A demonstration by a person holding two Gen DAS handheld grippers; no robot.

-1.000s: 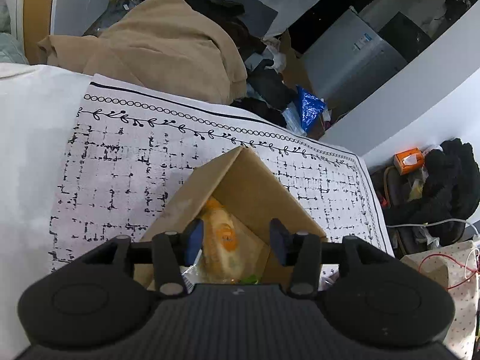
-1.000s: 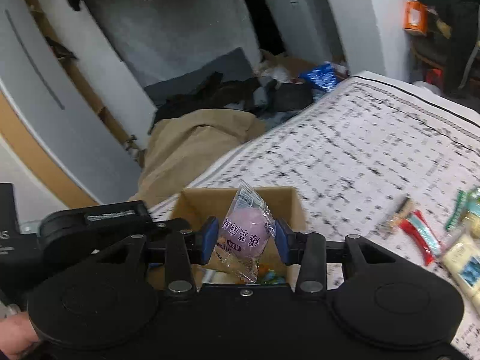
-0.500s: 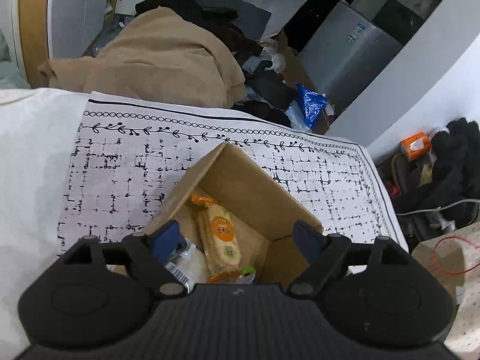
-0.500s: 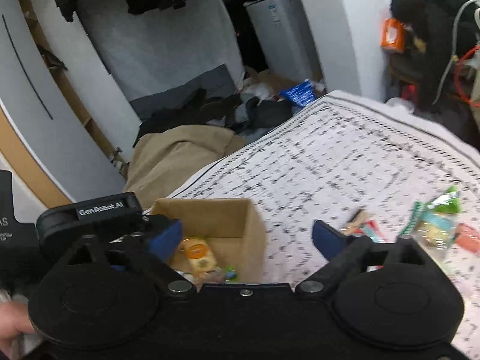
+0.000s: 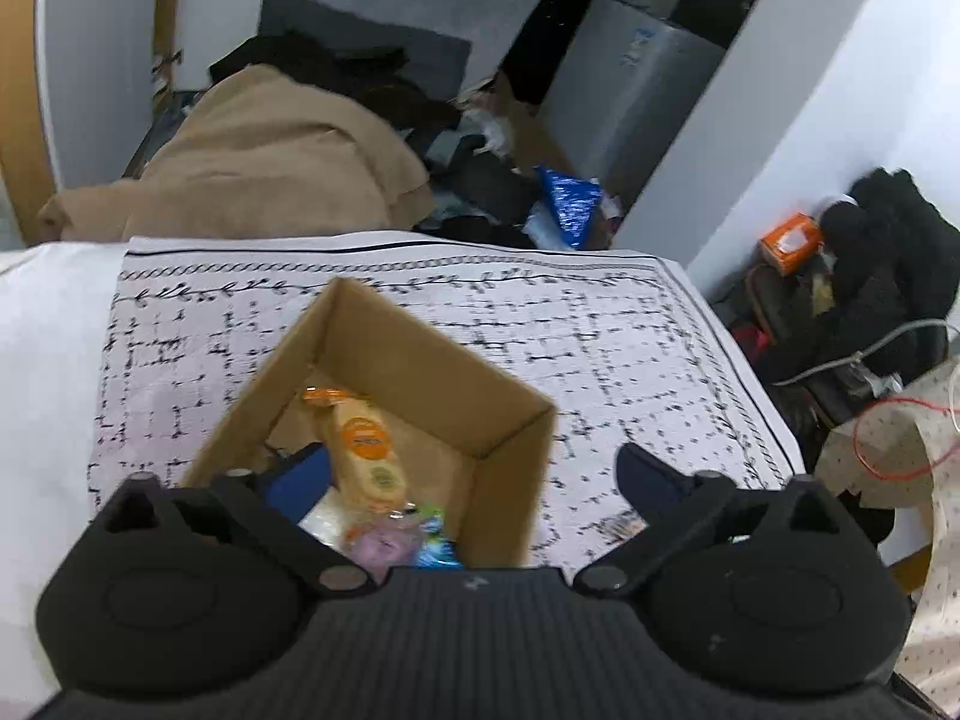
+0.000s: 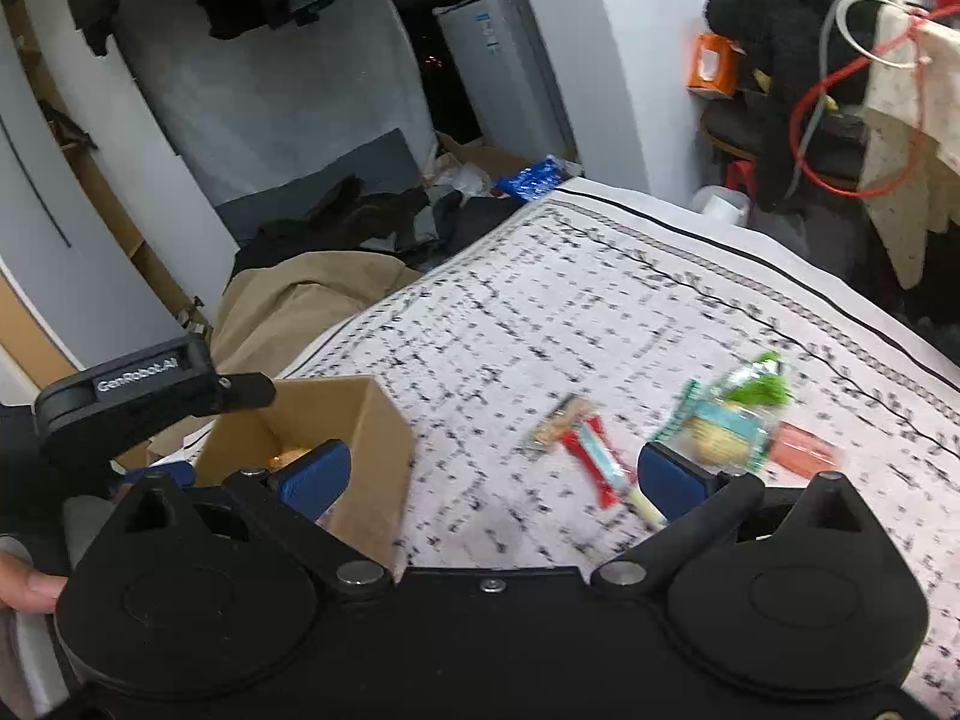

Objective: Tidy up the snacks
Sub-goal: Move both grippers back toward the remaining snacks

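Both claws gape wide, holding nothing: the left claw [image 5: 474, 474] hovers over the cardboard box [image 5: 420, 360], the right claw [image 6: 489, 474] faces loose snacks on the worktop [image 6: 540, 312]. At its one o'clock lies a green-topped packet [image 6: 729, 420] (light, crinkly, probably slippery), best pinched across its middle

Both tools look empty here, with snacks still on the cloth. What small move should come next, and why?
Probably ease the right tool, open and empty, toward the red-wrapped bar, the nearest loose snack. The cardboard box already holds other packets.
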